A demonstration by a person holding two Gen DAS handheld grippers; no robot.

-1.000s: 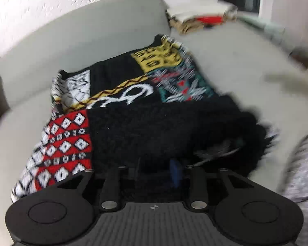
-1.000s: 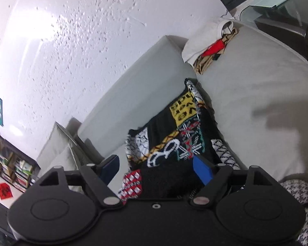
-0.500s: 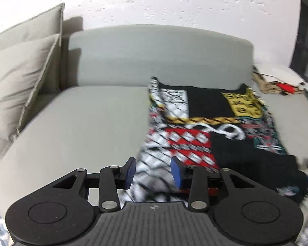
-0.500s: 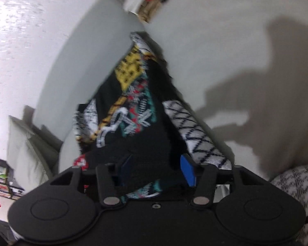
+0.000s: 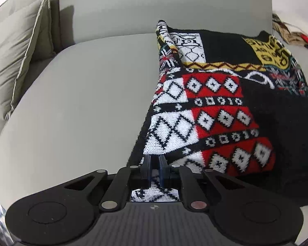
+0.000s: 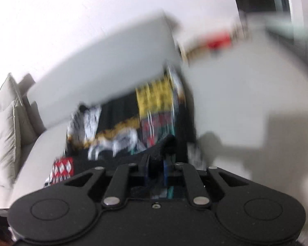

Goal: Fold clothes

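On the grey sofa [image 5: 82, 106], both tilted-down grippers pinch the patterned sweater's [image 5: 211, 110] edges.

No readable text, label, brand, number or sign shows in either view.

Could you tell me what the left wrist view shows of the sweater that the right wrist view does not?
Only the left wrist view shows the sweater sharply: red diamond bands, and the left gripper pinching its white patterned edge. Only the right wrist view shows the right gripper, jaws closing on a black fold, blurred. Both show the grey sofa and a clothes pile behind.
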